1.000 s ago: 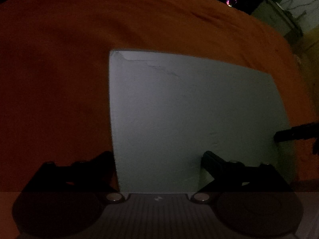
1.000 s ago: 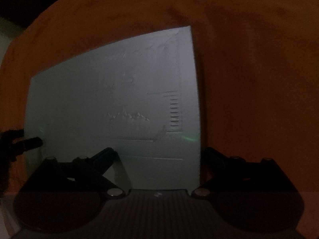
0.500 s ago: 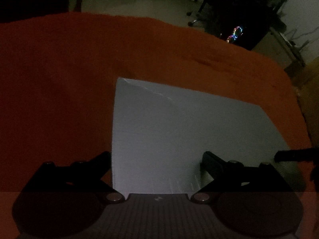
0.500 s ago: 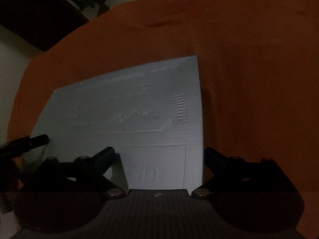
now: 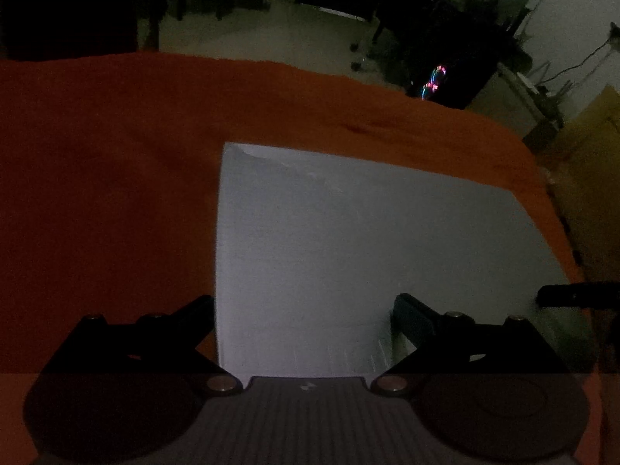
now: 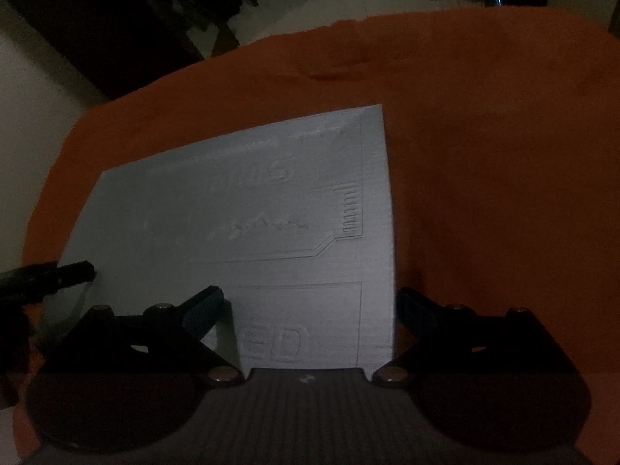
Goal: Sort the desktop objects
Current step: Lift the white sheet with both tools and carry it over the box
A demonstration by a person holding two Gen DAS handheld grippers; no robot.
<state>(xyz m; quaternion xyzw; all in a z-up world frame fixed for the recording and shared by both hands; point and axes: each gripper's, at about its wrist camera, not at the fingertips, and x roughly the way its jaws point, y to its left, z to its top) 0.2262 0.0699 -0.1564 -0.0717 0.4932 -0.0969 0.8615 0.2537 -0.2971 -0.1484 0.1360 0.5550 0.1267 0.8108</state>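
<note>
Your left tool [image 5: 304, 312] and right tool [image 6: 310, 304], jaws spread, straddle opposite edges of the grey panel [image 6: 248, 213] on the orange-covered tabletop [image 5: 108, 178]; neither grips. Next, clamp evenly, probably.

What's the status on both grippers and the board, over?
Left gripper open, right gripper open. Grey board flat on orange cloth. Nothing blocking.

The grey board [image 6: 240, 232] looks like matt plastic with fine ridged lines and raised relief marks across its face. The orange cloth [image 5: 116, 178] over the tabletop is soft, dull and slightly wrinkled. Each hand-held gripper [image 6: 310, 306] is matt black plastic with small shiny metal screws.
</note>
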